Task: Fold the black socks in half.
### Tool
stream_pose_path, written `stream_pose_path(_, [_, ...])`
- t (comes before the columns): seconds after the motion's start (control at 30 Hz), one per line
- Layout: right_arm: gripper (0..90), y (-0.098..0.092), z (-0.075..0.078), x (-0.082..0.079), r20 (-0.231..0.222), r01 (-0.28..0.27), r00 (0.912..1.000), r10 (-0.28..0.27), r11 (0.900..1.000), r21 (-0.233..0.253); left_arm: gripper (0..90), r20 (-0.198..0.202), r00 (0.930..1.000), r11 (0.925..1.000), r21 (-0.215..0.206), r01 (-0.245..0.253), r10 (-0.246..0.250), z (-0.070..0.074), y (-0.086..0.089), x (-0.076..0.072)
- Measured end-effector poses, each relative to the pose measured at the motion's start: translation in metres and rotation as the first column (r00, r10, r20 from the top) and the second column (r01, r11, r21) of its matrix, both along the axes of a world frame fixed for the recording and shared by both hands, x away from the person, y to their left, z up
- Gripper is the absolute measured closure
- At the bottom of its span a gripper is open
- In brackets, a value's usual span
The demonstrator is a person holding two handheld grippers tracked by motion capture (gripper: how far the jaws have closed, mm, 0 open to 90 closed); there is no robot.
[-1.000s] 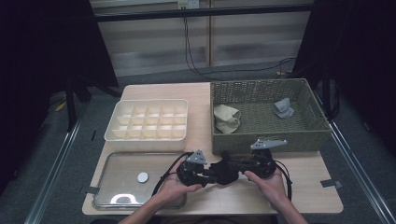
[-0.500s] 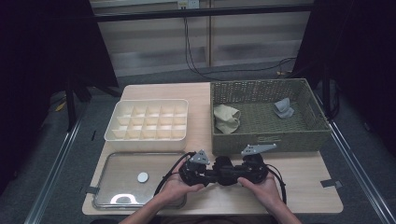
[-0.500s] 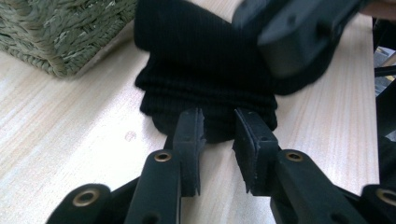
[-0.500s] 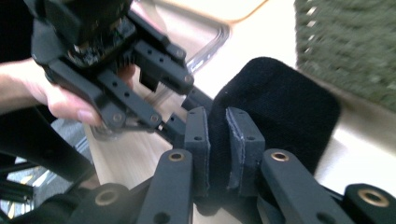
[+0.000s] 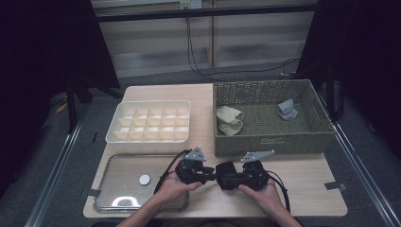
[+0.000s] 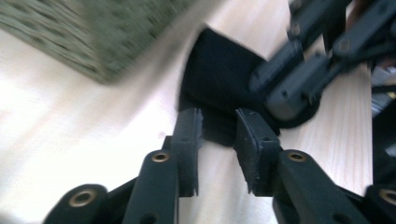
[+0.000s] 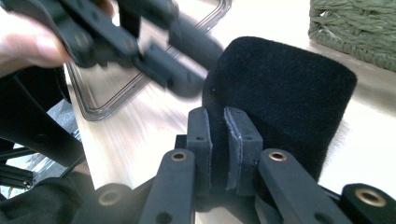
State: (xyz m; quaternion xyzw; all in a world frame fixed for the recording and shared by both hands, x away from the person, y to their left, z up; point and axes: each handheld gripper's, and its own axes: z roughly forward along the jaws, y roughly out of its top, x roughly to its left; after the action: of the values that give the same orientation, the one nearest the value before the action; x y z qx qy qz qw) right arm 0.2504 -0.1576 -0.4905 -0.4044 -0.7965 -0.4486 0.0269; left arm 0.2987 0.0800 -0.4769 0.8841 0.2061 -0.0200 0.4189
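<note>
Whereas the grippers were apart earlier, in the high view they are brought together at lower centre over the black cloth (image 5: 226,175). In the left gripper view, the left gripper (image 6: 218,140) is seen parted at the cloth's edge. In the right gripper view, the right gripper (image 7: 218,140) is clenched on the cloth, so folding is judged under way.

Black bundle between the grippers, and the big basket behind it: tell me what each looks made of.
The black bundle looks like soft knit fabric, matte and fuzzy: fine ribbing shows and it dents where the right gripper pinches it, likely a rolled sock. The basket looks woven from olive-green fibre, wicker or paper cord; the coarse plaited weave is plain, though the exact fibre is unclear.
</note>
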Motion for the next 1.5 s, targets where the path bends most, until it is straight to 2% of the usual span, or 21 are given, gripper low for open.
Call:
stream_pose_path(0.07, [81.4,0.0,0.0,0.0,-0.003,-0.004,1.0,0.004,1.0,0.0,65.6,0.017,0.9998,0.9999,-0.012,-0.012,0.012,0.007,0.001,0.003])
stream_pose_path(0.13, [81.4,0.001,0.0,-0.001,0.003,-0.012,0.9999,0.012,1.0,-0.004,61.4,0.004,0.9995,0.9988,-0.04,-0.03,0.031,0.012,0.0,0.006])
stream_pose_path(0.3, [81.5,0.002,-0.001,-0.004,0.008,-0.016,0.9998,0.016,1.0,-0.009,55.3,0.029,0.9992,0.9994,-0.019,-0.028,0.028,0.012,-0.011,0.007])
stream_pose_path(0.37, [81.5,0.002,0.0,-0.004,0.007,-0.016,0.9998,0.016,1.0,-0.012,54.4,0.017,0.9994,0.9993,-0.022,-0.031,0.031,0.008,-0.018,0.012])
stream_pose_path(0.43, [81.5,0.001,0.0,-0.004,0.007,-0.016,0.9998,0.016,1.0,-0.011,49.8,-0.011,0.999,0.9989,-0.018,-0.043,0.043,0.004,-0.019,0.016])
stream_pose_path(0.5, [81.5,0.001,0.0,-0.003,0.009,-0.02,0.9998,0.02,1.0,-0.015,48.6,-0.025,0.9988,0.9986,-0.03,-0.044,0.043,0.0,-0.021,0.018])
stream_pose_path(0.57, [81.4,0.001,0.0,-0.003,0.008,-0.019,0.9998,0.019,1.0,-0.015,48.7,-0.032,0.9985,0.9989,-0.009,-0.045,0.045,-0.002,-0.021,0.02])
stream_pose_path(0.63, [80.8,0.0,0.001,-0.003,0.006,-0.015,0.9999,0.015,1.0,-0.018,49.2,-0.031,0.9988,0.9992,-0.011,-0.038,0.037,-0.003,-0.02,0.021])
stream_pose_path(0.73, [74.0,-0.002,0.004,-0.003,0.003,-0.01,0.9999,0.01,1.0,-0.011,50.8,-0.032,0.999,0.9994,-0.007,-0.033,0.032,-0.005,-0.02,0.019])
stream_pose_path(0.83, [64.8,-0.007,0.008,-0.005,0.008,-0.003,1.0,0.003,1.0,-0.005,50.7,-0.041,0.9989,0.9996,-0.018,-0.023,0.022,-0.005,-0.02,0.02])
stream_pose_path(0.87, [59.4,-0.009,0.011,-0.005,0.007,0.007,0.9999,-0.007,1.0,0.002,49.2,-0.051,0.9985,0.9991,-0.036,-0.022,0.02,-0.004,-0.019,0.02])
stream_pose_path(0.93, [56.6,-0.013,0.015,-0.007,0.013,0.012,0.9998,-0.012,1.0,0.006,48.7,-0.054,0.9984,0.9994,-0.03,-0.019,0.017,-0.004,-0.019,0.019])
stream_pose_path(1.07, [57.9,-0.023,0.026,-0.008,0.028,0.025,0.9993,-0.026,0.999,0.032,48.5,-0.047,0.9987,0.9994,-0.029,-0.019,0.018,-0.004,-0.019,0.019])
stream_pose_path(1.17, [66.4,-0.03,0.033,-0.008,0.04,0.038,0.9984,-0.04,0.998,0.051,47.8,-0.055,0.9983,0.9992,-0.034,-0.02,0.018,-0.005,-0.019,0.019])
stream_pose_path(1.23, [74.0,-0.033,0.031,-0.008,0.034,0.06,0.9975,-0.061,0.998,0.032,47.8,-0.059,0.9981,0.9993,-0.032,-0.021,0.019,-0.006,-0.019,0.019])
stream_pose_path(1.33, [73.5,-0.033,0.018,-0.006,-0.009,0.089,0.996,-0.089,0.996,-0.01,47.5,-0.059,0.9982,0.9995,-0.029,-0.014,0.012,-0.006,-0.019,0.019])
stream_pose_path(1.4, [59.2,-0.029,0.011,-0.006,-0.02,0.089,0.9958,-0.09,0.995,-0.047,45.9,-0.067,0.9977,0.9996,-0.026,-0.007,0.005,-0.007,-0.019,0.019])
stream_pose_path(1.43, [51.8,-0.027,0.009,-0.006,-0.021,0.113,0.9932,-0.115,0.99,-0.086,44.9,-0.068,0.9977,0.9997,-0.025,-0.005,0.003,-0.007,-0.019,0.019])
stream_pose_path(1.47, [50.8,-0.027,0.007,-0.006,-0.018,0.122,0.9921,-0.124,0.988,-0.1,44.1,-0.07,0.9975,0.9993,-0.037,-0.005,0.002,-0.008,-0.02,0.018])
stream_pose_path(1.5, [50.8,-0.026,0.005,-0.005,-0.017,0.125,0.9917,-0.127,0.986,-0.106,43.0,-0.069,0.9976,0.9997,-0.023,-0.001,-0.001,-0.008,-0.02,0.018])
